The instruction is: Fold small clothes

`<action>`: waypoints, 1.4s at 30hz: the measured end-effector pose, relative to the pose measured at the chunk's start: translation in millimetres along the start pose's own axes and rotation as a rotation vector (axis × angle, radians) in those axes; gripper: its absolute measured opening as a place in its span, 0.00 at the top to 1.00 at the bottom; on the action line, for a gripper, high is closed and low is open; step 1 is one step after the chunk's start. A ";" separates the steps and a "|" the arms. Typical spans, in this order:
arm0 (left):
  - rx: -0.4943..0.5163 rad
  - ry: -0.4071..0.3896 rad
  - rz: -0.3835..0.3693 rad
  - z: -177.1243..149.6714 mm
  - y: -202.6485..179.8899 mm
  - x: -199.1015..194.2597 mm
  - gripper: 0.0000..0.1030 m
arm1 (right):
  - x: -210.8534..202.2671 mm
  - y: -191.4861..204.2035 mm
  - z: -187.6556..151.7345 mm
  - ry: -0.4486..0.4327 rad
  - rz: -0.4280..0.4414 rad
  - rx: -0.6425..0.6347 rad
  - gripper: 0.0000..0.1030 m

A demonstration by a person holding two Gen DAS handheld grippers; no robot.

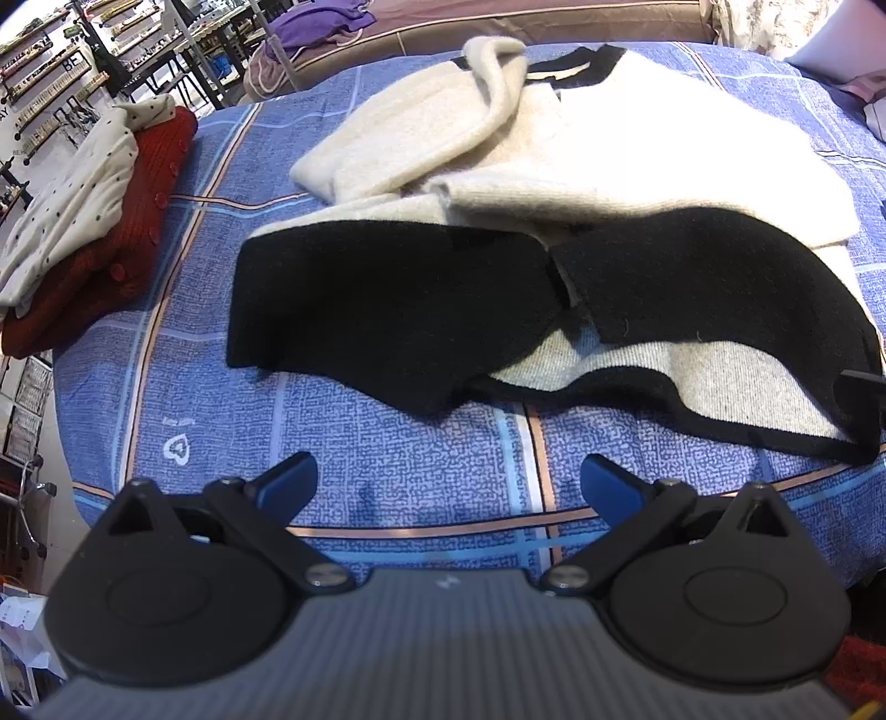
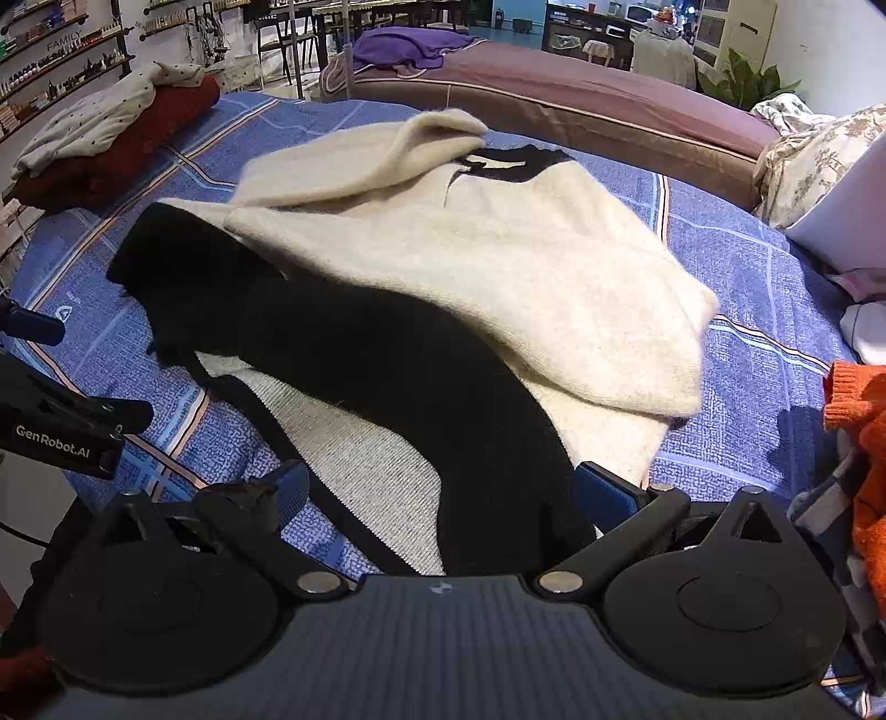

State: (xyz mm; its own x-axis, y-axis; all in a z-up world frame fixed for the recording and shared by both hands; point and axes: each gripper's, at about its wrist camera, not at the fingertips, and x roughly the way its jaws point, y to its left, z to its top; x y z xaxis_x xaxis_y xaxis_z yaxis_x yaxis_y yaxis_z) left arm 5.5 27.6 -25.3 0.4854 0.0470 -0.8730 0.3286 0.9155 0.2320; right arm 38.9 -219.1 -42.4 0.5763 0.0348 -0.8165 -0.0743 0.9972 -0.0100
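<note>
A cream and black knit sweater (image 1: 554,138) lies partly folded on the blue checked bedspread (image 1: 387,459). Its cream sleeves are turned in over the body, and the wide black hem band (image 1: 387,310) faces me. My left gripper (image 1: 448,482) hovers open over bare bedspread, just short of the hem. In the right wrist view the same sweater (image 2: 498,266) spreads ahead, and its black hem (image 2: 443,387) runs down between the spread fingers of my right gripper (image 2: 443,493). That gripper is open, with the cloth lying loose between its blue pads.
A stack of folded clothes, dotted cream on dark red (image 1: 94,221), sits at the left edge of the bed. An orange knit (image 2: 858,443) lies at the right. A purple garment (image 2: 410,47) rests on a brown bed behind. The left gripper's body (image 2: 50,421) shows at the left.
</note>
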 end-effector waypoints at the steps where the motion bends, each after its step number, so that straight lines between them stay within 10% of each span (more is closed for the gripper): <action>1: -0.002 0.000 0.004 0.1 0.6 0.3 0.00 | -0.1 -0.1 -0.1 0.000 -0.001 0.000 0.00; 19: -0.037 -0.034 -0.011 -0.9 10.9 7.2 0.00 | 0.1 -1.9 -0.7 -0.011 0.004 0.008 0.00; 29: -0.082 -0.189 0.145 -18.6 75.1 48.7 0.00 | -10.3 -12.0 -26.9 -0.189 0.153 0.076 0.00; 37: -0.110 -0.389 -0.031 -25.6 140.3 68.1 0.00 | -2.7 -28.0 -60.9 -0.139 0.092 0.123 0.00; 42: -0.164 -0.484 -0.315 -1.4 175.6 85.5 0.00 | 1.7 -50.5 -67.3 -0.143 0.172 0.298 0.00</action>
State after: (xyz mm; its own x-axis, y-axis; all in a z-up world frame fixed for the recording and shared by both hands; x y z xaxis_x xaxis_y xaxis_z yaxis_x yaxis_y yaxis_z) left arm 103.7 192.9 -59.8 0.7116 -0.3883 -0.5856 0.4056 0.9075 -0.1088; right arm -11.1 -273.9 -82.2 0.6851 0.1913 -0.7029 0.0485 0.9508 0.3060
